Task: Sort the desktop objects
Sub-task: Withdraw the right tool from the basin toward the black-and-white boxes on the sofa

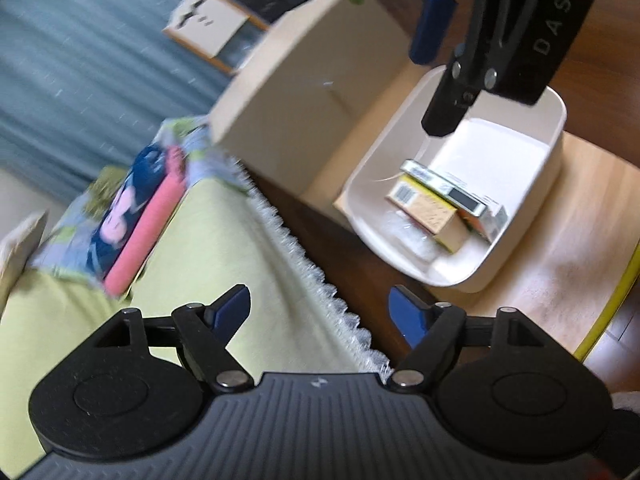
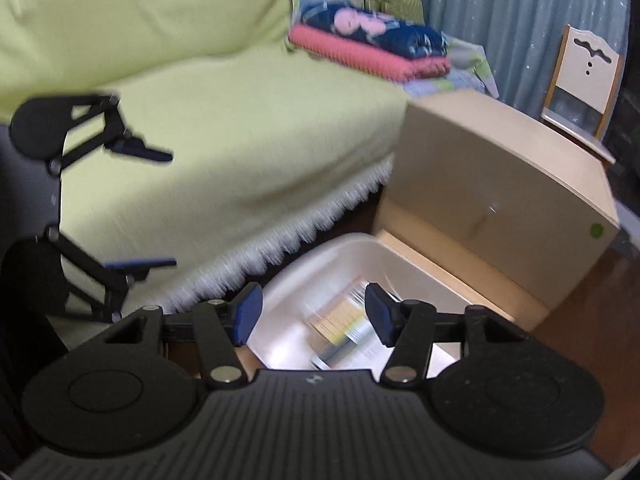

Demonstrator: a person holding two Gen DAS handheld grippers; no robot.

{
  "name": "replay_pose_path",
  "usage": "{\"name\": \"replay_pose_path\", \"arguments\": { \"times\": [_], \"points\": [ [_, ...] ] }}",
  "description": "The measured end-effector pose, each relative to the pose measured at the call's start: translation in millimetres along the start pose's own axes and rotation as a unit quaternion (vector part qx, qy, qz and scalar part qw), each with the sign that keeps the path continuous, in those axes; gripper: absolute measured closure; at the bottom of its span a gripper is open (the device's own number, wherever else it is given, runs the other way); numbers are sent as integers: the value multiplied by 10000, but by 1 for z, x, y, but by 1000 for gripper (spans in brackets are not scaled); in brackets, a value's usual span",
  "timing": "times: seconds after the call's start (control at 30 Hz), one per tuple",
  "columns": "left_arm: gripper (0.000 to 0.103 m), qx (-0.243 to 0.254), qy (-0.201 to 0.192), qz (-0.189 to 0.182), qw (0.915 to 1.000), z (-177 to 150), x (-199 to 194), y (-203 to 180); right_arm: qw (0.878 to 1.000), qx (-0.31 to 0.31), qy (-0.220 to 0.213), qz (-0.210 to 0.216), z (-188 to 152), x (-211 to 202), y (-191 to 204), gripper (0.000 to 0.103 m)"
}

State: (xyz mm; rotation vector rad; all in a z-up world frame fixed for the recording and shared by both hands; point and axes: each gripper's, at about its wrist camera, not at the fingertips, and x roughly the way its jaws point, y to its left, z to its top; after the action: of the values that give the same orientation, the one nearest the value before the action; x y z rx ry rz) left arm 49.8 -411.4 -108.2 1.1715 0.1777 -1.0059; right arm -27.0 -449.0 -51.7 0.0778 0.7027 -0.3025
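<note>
The left gripper [image 1: 320,316] has its blue-padded jaws spread wide with nothing between them, hanging above the fringed edge of the yellow-green sofa cover [image 1: 224,248] and the strip of dark floor [image 1: 340,248] beside it. The right gripper [image 2: 312,314] is likewise spread apart and empty, poised directly over the white bin [image 2: 304,264], tilted down into it; nothing touches its pads.

The white bin sits on a light wooden tabletop [image 1: 560,216], near that surface's edge, and just beside an open cardboard box [image 1: 312,80]. Inside the bin lie the sorted items: a small cork-patterned box [image 1: 432,212] with a barcode end, a flat silver tin [image 1: 444,188] resting across it, and a crinkled clear wrapper [image 1: 408,236] toward the nearer wall. Much of the bin's floor at its far side is bare.

In the left wrist view the right gripper reaches in from the top, one fingertip [image 1: 444,116] over the bin's far side without touching the contents.

Farther off, folded blankets [image 2: 368,44] are stacked on the sofa, and blue curtains [image 2: 520,12] hang behind a small white chair [image 2: 584,76].
</note>
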Motion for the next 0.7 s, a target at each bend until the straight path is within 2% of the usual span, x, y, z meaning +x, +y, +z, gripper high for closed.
{"name": "replay_pose_path", "arguments": {
  "times": [0.13, 0.23, 0.37, 0.5, 0.7],
  "points": [
    [17, -490, 25, 153, 9987, -19, -33, 30, 9978, 457, -211, 442, 19, -7, 15, 47],
    [15, -775, 89, 377, 9962, -38, -60, 49, 9941, 758, -276, 731, 33, -9, 27, 40],
    [13, -1186, 298, 598, 9907, -73, -92, 72, 9827, 1398, -235, 1195, 49, -3, 42, 36],
    [13, -1584, 648, 871, 9814, -117, -122, 92, 9678, 1850, -49, 1707, 62, 11, 70, 35],
    [13, -2061, 1243, 1256, 9624, -191, -151, 112, 9511, 1933, 157, 2406, 83, 26, 129, 35]
  ]
}}
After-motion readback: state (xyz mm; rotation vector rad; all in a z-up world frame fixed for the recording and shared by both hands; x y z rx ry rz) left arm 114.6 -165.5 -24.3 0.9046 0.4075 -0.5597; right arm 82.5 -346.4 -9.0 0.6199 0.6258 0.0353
